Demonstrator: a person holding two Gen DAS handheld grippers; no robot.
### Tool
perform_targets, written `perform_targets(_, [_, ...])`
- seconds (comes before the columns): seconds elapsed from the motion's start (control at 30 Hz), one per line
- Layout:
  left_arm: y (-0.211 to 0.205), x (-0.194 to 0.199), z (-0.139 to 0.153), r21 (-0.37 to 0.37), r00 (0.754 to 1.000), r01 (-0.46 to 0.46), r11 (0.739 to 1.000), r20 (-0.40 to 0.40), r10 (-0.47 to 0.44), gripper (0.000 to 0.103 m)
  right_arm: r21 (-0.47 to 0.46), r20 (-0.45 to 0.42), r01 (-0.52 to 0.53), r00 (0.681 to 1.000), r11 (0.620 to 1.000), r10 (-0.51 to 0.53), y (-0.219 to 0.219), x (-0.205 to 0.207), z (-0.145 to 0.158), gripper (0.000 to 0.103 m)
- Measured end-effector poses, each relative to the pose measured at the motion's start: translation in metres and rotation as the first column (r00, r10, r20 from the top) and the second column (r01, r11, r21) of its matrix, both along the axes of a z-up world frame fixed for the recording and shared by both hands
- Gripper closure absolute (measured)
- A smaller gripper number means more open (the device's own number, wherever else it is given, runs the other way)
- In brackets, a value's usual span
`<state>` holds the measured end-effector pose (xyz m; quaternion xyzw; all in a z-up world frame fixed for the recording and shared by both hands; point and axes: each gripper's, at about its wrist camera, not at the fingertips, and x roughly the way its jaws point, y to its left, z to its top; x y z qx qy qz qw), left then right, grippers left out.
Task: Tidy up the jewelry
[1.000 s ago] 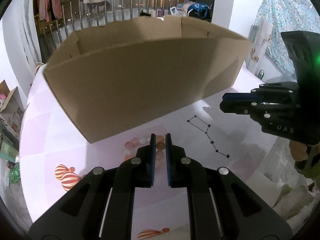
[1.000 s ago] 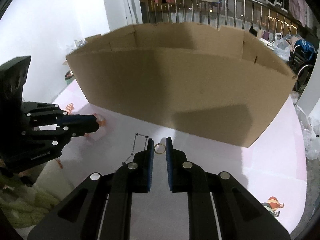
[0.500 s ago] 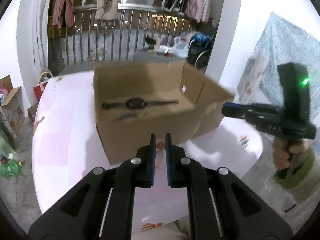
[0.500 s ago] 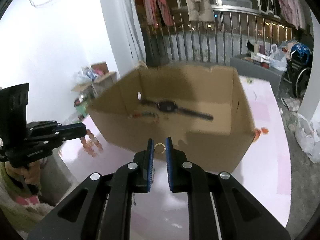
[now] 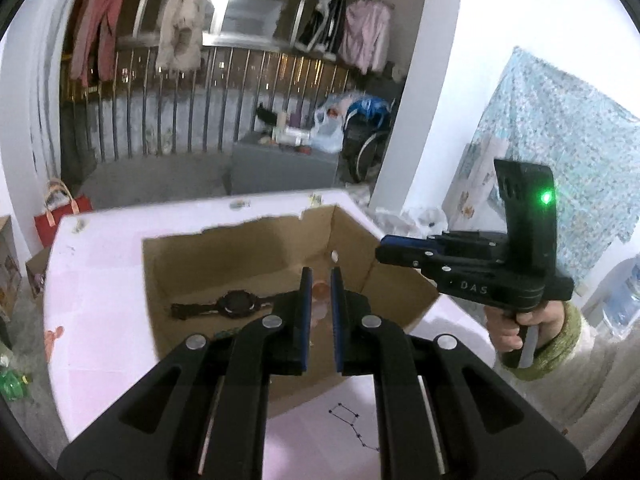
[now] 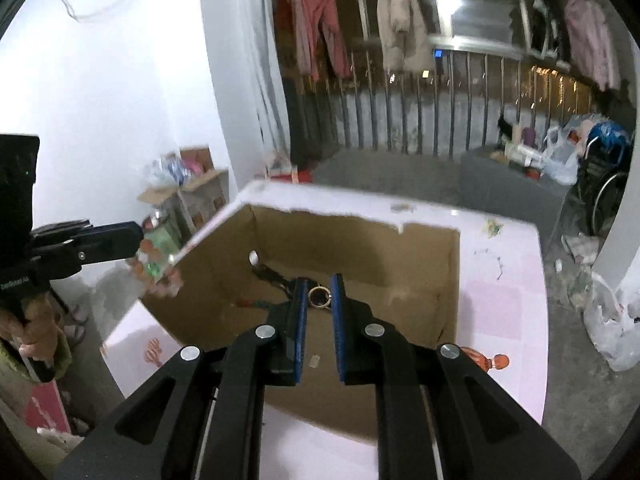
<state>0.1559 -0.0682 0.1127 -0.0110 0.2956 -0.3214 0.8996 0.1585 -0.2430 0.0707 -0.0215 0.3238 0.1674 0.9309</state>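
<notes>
Right tool point(image 6: 319, 297) pinches ring point(image 6: 319, 296) above box point(image 6: 420, 264).

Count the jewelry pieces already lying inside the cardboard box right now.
2 visible: a black watch on the box floor, and a small red-green piece beside its strap. The grippers' fingers may hide others.

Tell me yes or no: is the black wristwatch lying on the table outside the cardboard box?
No, the black wristwatch lies flat on the floor inside the open cardboard box, as the left wrist view shows.
</notes>
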Motion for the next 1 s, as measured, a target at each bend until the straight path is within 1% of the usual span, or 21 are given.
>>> perform_targets(0.07, [-0.01, 0.019, -0.013, 0.026, 0.999, -0.004, 1.0, -0.047, 0.005, 0.095, -0.033, -0.04, -0.011, 0.999, 0.999, 0.009, 0.001, 0.017, -0.009, 0.091])
perform_targets(0.13, [-0.019, 0.034, -0.03, 0.049, 0.994, 0.007, 0.999, -0.109, -0.002, 0.095, -0.063, -0.067, -0.004, 0.998, 0.998, 0.0, 0.0, 0.028, -0.015, 0.091])
perform_targets(0.17, [-0.024, 0.044, -0.041, 0.062, 0.989, 0.01, 0.998, -0.15, -0.001, 0.095, -0.076, -0.098, -0.004, 0.995, 0.997, -0.004, 0.0, 0.037, -0.021, 0.091])
perform_targets(0.27, [-0.033, 0.056, -0.064, 0.083, 0.975, 0.026, 0.996, -0.223, -0.007, 0.095, -0.11, -0.154, 0.0, 0.988, 0.994, -0.017, 0.0, 0.046, -0.033, 0.09])
perform_targets(0.33, [-0.037, 0.059, -0.076, 0.105, 0.967, 0.028, 0.994, -0.254, 0.0, 0.093, -0.14, -0.164, 0.016, 0.986, 0.99, -0.039, 0.001, 0.05, -0.037, 0.089])
perform_targets(0.37, [-0.037, 0.058, -0.079, 0.105, 0.965, 0.029, 0.994, -0.262, 0.0, 0.086, -0.144, -0.167, 0.017, 0.985, 0.989, -0.041, 0.0, 0.051, -0.038, 0.089])
perform_targets(0.4, [-0.037, 0.059, -0.08, 0.103, 0.964, 0.027, 0.994, -0.266, 0.001, 0.077, -0.142, -0.163, 0.022, 0.986, 0.99, -0.045, -0.002, 0.051, -0.037, 0.085])
perform_targets(0.43, [-0.037, 0.058, -0.081, 0.103, 0.964, 0.023, 0.994, -0.266, 0.005, 0.072, -0.14, -0.157, 0.029, 0.986, 0.99, -0.051, -0.003, 0.05, -0.036, 0.08])
perform_targets(0.47, [-0.036, 0.057, -0.081, 0.104, 0.965, 0.019, 0.994, -0.262, 0.009, 0.067, -0.137, -0.148, 0.038, 0.987, 0.99, -0.058, -0.006, 0.049, -0.034, 0.078])
perform_targets(0.53, [-0.034, 0.054, -0.078, 0.102, 0.969, 0.017, 0.995, -0.248, 0.009, 0.064, -0.122, -0.134, 0.052, 0.989, 0.991, -0.068, -0.01, 0.045, -0.03, 0.077])
perform_targets(0.6, [-0.032, 0.051, -0.074, 0.102, 0.972, 0.008, 0.995, -0.233, 0.016, 0.058, -0.108, -0.12, 0.066, 0.99, 0.992, -0.079, -0.015, 0.042, -0.026, 0.077])
perform_targets(0.67, [-0.027, 0.046, -0.067, 0.093, 0.977, -0.002, 0.996, -0.213, 0.022, 0.056, -0.091, -0.101, 0.085, 0.99, 0.992, -0.094, -0.022, 0.036, -0.019, 0.077])
perform_targets(0.7, [-0.023, 0.043, -0.064, 0.088, 0.979, -0.012, 0.996, -0.202, 0.029, 0.052, -0.07, -0.086, 0.103, 0.99, 0.992, -0.109, -0.027, 0.03, -0.013, 0.075])
perform_targets(0.73, [-0.018, 0.039, -0.059, 0.083, 0.981, -0.024, 0.996, -0.188, 0.04, 0.049, -0.053, -0.076, 0.116, 0.99, 0.992, -0.12, -0.032, 0.026, -0.009, 0.07])
perform_targets(0.8, [-0.003, 0.027, -0.045, 0.072, 0.987, -0.069, 0.995, -0.141, 0.078, 0.041, -0.01, -0.057, 0.148, 0.987, 0.989, -0.148, -0.043, 0.017, -0.002, 0.061])
perform_targets(0.83, [0.003, 0.023, -0.041, 0.069, 0.988, -0.088, 0.994, -0.124, 0.096, 0.039, 0.015, -0.054, 0.165, 0.985, 0.986, -0.164, -0.05, 0.012, 0.001, 0.056])
perform_targets(0.87, [0.013, 0.017, -0.034, 0.06, 0.987, -0.124, 0.99, -0.1, 0.129, 0.034, 0.046, -0.059, 0.179, 0.983, 0.983, -0.176, -0.056, 0.007, 0.003, 0.054])
perform_targets(0.9, [0.022, 0.013, -0.029, 0.052, 0.984, -0.155, 0.987, -0.08, 0.158, 0.027, 0.069, -0.068, 0.188, 0.981, 0.98, -0.184, -0.061, 0.006, 0.004, 0.048])
perform_targets(0.93, [0.031, 0.009, -0.024, 0.045, 0.98, -0.185, 0.982, -0.061, 0.188, 0.024, 0.098, -0.087, 0.201, 0.977, 0.975, -0.192, -0.066, 0.004, 0.002, 0.046])
perform_targets(0.97, [0.041, 0.005, -0.021, 0.04, 0.973, -0.228, 0.973, -0.041, 0.229, 0.018, 0.123, -0.114, 0.21, 0.974, 0.97, -0.196, -0.071, 0.003, -0.001, 0.045])
perform_targets(1.0, [0.05, 0.003, -0.02, 0.041, 0.963, -0.265, 0.963, -0.034, 0.266, 0.016, 0.137, -0.137, 0.218, 0.97, 0.966, -0.2, -0.074, 0.002, -0.006, 0.043])
